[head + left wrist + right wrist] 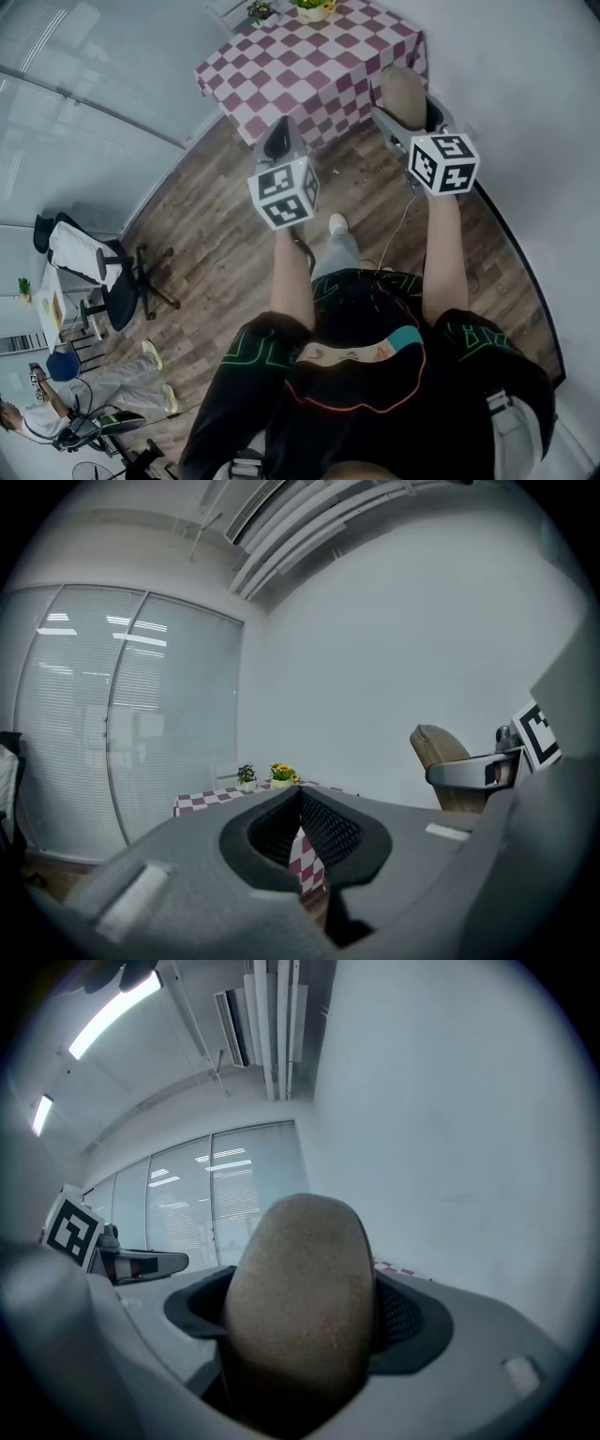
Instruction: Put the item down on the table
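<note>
A tan, rounded oval item (404,94) stands upright between the jaws of my right gripper (405,111), which is shut on it and held in the air short of the table's near right corner. In the right gripper view the item (300,1307) fills the gap of that gripper (302,1340). My left gripper (278,142) hovers beside it, shut and holding nothing; its pads meet in the left gripper view (300,829). The table, under a red-and-white checked cloth (300,70), lies ahead of both grippers. From the left gripper view the item (437,746) shows at the right.
A yellow flower pot (314,9) and a small green plant (260,11) stand at the table's far edge. A white wall runs along the right, glass partitions along the left. An office chair (105,277) and a seated person (56,408) are at lower left, on the wooden floor.
</note>
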`<state>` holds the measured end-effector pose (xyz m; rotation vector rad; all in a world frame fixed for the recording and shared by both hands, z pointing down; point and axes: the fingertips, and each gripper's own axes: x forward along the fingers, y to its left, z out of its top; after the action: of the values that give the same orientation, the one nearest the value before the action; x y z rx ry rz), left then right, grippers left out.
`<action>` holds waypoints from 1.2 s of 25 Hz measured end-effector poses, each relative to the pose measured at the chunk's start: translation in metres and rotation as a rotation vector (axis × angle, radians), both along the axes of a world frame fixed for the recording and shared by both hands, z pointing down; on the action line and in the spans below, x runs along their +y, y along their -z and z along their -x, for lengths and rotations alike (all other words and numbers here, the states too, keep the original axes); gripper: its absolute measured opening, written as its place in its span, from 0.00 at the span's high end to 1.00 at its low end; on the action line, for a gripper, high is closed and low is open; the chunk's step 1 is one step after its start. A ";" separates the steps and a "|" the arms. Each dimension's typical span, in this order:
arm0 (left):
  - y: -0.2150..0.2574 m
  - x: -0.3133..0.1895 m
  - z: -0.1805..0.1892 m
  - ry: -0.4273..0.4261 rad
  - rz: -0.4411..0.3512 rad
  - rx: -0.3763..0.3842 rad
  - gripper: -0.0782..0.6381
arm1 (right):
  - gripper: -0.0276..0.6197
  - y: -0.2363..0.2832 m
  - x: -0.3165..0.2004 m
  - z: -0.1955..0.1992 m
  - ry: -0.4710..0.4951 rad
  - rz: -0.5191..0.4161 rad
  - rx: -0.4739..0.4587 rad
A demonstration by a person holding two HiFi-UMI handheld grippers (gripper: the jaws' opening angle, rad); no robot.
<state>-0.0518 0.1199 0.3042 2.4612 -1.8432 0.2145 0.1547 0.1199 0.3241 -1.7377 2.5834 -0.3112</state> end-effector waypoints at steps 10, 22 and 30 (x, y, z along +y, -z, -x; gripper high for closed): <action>-0.043 -0.047 0.009 0.012 0.113 0.032 0.88 | 0.30 -0.042 -0.034 -0.013 -0.034 0.117 0.024; -0.084 -0.116 0.052 0.032 0.200 0.034 0.88 | 0.30 -0.087 -0.109 0.041 -0.003 0.213 -0.002; -0.118 -0.161 0.070 0.018 0.279 0.088 0.88 | 0.30 -0.107 -0.152 0.067 -0.001 0.294 0.054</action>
<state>-0.1218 -0.0415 0.4222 2.2288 -1.6721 0.3311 0.0880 -0.0323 0.4315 -1.8539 2.6883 -0.6850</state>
